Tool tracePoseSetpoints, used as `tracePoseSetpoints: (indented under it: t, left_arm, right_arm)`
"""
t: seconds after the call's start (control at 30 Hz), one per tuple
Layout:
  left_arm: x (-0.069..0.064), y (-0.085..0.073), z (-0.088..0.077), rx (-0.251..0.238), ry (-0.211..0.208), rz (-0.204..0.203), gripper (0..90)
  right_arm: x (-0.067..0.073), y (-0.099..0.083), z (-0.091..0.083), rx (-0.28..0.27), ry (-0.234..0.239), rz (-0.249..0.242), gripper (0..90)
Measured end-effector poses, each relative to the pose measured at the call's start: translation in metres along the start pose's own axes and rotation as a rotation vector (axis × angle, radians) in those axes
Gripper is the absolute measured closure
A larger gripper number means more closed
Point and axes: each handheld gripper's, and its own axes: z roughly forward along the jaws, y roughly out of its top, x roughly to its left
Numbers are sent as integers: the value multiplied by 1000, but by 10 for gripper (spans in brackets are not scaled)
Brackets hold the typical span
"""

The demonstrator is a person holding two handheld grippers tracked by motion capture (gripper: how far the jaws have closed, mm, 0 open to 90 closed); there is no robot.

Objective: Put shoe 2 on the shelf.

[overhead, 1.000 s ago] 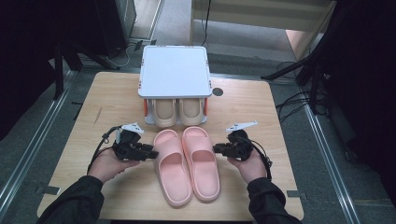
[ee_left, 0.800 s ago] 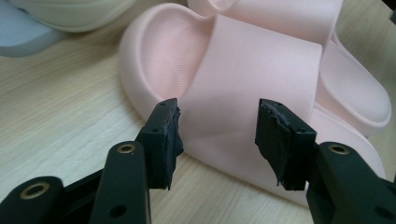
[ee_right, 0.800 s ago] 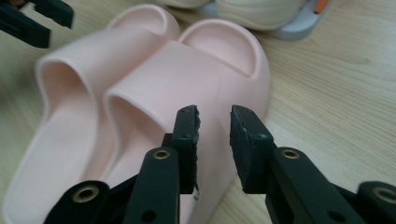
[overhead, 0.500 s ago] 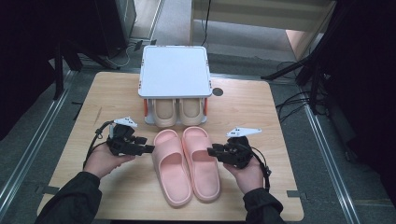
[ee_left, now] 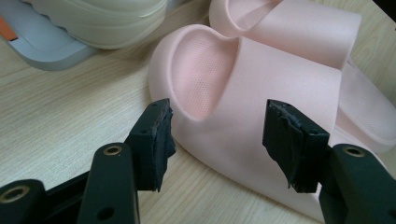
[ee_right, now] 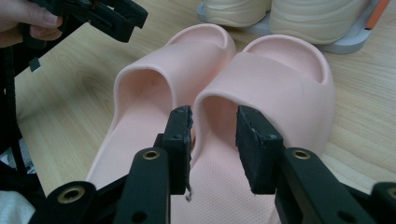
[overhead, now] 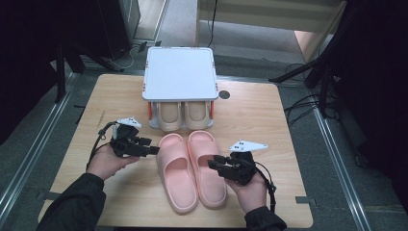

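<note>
Both grippers stand parted beside the pink slippers [overhead: 192, 168], which lie side by side, touching, at the middle of the wooden table [overhead: 269, 120], toes pointing away from us. We see soft, moulded foam with a wide closed band over each open toe and a finely dimpled footbed. Just beyond their toes stands a small white-topped rack [overhead: 180, 73] with orange fittings, and a beige pair of slippers [overhead: 184, 114] is tucked under its top, toes near the pink ones. A small dark disc [overhead: 224, 95] sits on the wood by the rack's right corner. Nothing lies between our tools and the pink pair. Our left gripper [overhead: 150, 149] hovers at the outer side of the left slipper's toe; its jaws have just been opening and stand wide, with the slipper's side ahead of the gap and the pads not pressing on it. Our right gripper [overhead: 214, 164] is at the right slipper's outer side by the band; its jaws have also just been opening, and the band's edge shows beyond them, ungripped.
</note>
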Motion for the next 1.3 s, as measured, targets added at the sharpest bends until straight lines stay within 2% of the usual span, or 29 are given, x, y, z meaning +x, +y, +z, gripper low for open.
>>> tracePoseSetpoints:
  t: [0.37, 0.4, 0.43, 0.47, 0.5, 0.53, 0.9, 0.97, 1.07, 1.3]
  left_arm:
    - [0, 0, -2, -9, 10, 7, 417]
    - [0, 0, -2, -7, 11, 7, 416]
    - [0, 0, -2, -5, 12, 6, 414]
    - [0, -1, -2, -3, 11, 6, 414]
    - [0, -1, -2, -2, 12, 4, 413]
    - [0, -1, -2, -2, 12, 5, 413]
    - [1, -9, -8, -4, 35, 0, 414]
    - [1, -12, -10, -8, 41, -9, 414]
    - [2, -16, -14, -9, 51, -16, 415]
    - [4, -28, -24, -22, 75, -49, 415]
  right_arm:
    - [16, -7, 24, 54, -8, -42, 620]
    - [17, -8, 26, 59, -14, -43, 611]
    - [18, -8, 31, 68, -21, -44, 564]
    - [18, -8, 31, 68, -21, -44, 564]
    - [19, -9, 35, 73, -32, -46, 520]
    - [19, -9, 35, 73, -32, -46, 520]
    - [21, -8, 62, 72, -61, -12, 408]
    - [21, -7, 67, 75, -77, -10, 389]
    - [22, -6, 72, 74, -84, 11, 388]
    - [24, -2, 83, 71, -88, 1, 391]
